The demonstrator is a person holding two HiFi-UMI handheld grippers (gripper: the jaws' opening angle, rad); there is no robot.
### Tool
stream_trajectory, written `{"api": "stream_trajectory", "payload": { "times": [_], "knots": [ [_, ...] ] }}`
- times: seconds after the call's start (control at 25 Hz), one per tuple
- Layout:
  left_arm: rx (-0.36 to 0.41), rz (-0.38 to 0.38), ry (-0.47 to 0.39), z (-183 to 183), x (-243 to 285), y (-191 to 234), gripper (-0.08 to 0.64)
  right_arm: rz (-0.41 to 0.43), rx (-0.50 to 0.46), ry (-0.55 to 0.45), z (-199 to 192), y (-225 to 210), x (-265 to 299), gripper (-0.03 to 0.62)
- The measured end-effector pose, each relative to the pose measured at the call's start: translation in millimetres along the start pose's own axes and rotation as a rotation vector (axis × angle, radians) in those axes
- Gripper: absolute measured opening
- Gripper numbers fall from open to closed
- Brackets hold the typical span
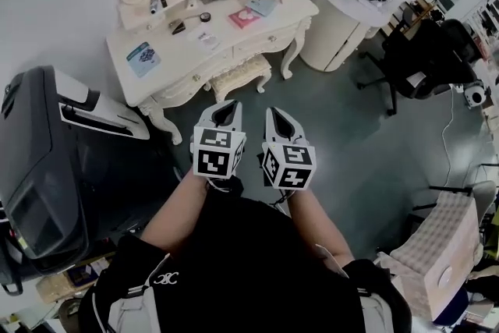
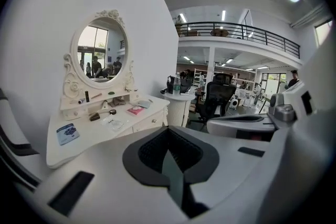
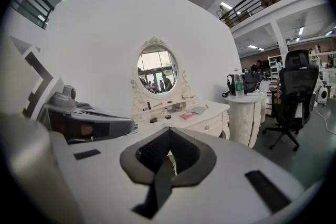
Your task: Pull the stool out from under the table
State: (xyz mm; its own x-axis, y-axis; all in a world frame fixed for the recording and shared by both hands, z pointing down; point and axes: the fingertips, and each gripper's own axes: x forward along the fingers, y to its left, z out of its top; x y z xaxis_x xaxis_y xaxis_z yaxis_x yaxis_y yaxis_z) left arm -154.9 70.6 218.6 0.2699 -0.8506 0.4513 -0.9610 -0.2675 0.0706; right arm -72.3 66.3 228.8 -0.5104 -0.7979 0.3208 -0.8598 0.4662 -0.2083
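The right gripper (image 3: 169, 139) is seen with its dark pads pressed together, and nothing is held between them. The left gripper (image 3: 123, 124) is seen close beside it at the left edge. Beyond them, a cream dressing table (image 3: 207, 115) is set against a white wall, topped by an ornate oval mirror (image 3: 156, 73); a pink card (image 3: 187, 116) is laid on its top. To the right a round white side table (image 3: 247, 118) is loaded with a bottle (image 3: 239, 85) and a black bag (image 3: 251, 81). A black office chair (image 3: 294, 97) is placed further right.
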Motion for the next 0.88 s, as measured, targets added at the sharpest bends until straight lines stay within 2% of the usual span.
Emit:
{"api": "stream_trajectory", "payload": {
  "times": [0.16, 0.36, 0.52, 0.68, 0.88],
  "knots": [
    [0.012, -0.045, 0.034, 12, 40, 25, 0.0, -0.048, 0.046, 0.013, 8, -13, 43, 0.008],
    [0.015, -0.116, 0.093, 7, 75, 46, 0.0, -0.11, 0.118, 0.057, -1, -27, 77, 0.008],
    [-0.012, -0.129, 0.131, -4, 93, 59, 0.0, -0.108, 0.135, 0.113, -14, -32, 93, 0.007],
    [-0.032, -0.165, 0.19, -20, 104, 54, 0.0, -0.121, 0.171, 0.156, -27, -43, 105, 0.008],
    [0.011, -0.191, 0.253, -35, 128, 46, 0.0, -0.149, 0.252, 0.197, -48, -66, 127, 0.008]
  ]
}}
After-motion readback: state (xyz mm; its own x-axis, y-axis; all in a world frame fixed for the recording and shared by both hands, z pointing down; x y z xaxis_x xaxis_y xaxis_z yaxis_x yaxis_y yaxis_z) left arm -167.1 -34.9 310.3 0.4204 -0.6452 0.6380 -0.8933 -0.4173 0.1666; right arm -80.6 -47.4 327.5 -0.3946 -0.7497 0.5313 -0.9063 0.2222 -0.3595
